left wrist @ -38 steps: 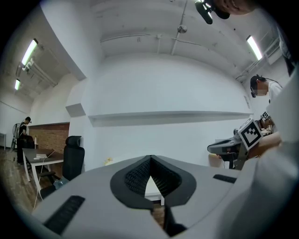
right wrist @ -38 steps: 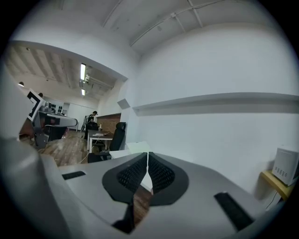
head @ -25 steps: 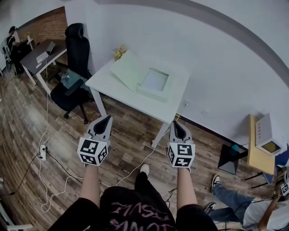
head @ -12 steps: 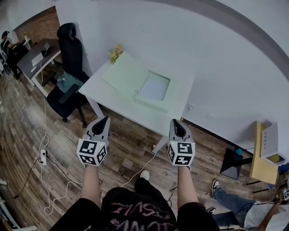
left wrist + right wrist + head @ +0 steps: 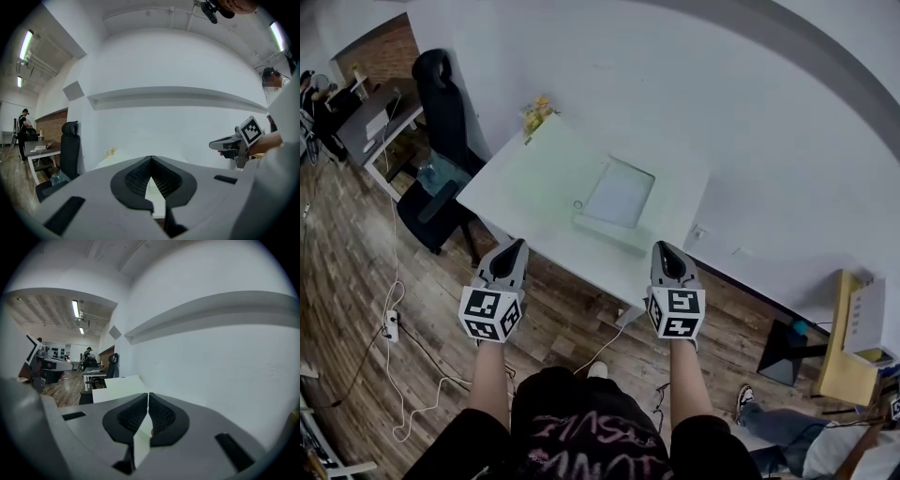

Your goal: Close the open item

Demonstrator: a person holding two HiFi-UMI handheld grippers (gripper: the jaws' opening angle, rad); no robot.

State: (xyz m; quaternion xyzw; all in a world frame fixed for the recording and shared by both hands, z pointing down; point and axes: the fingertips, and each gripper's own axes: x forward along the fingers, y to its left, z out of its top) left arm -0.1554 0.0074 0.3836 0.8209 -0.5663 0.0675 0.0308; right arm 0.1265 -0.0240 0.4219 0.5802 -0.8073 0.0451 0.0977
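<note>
**Both grippers empty, short of the open box on the table**

The pale green flat cardboard box [image 5: 622,199] lies on the white rectangular table [image 5: 673,223], its hinged lid [image 5: 542,176] thrown open toward the table's left end, raised off the tabletop. The box tray sits toward the table's near edge, with bare tabletop to its right.

The left gripper [image 5: 515,247] and the right gripper [image 5: 663,248] hang side by side over the wood-plank floor [image 5: 356,244], just off the table's near edge and apart from the box. The left points toward the lid side, the right toward the table's right half. Each gripper's own view shows its jaws pressed together at the tips with nothing between them.

The table's far edge stands against the white wall [image 5: 694,84]. A black office chair [image 5: 441,103] stands off the table's left end, and a small yellow object [image 5: 534,113] sits at its far left corner. A white cable [image 5: 394,281] trails across the floor well left of the table.
</note>
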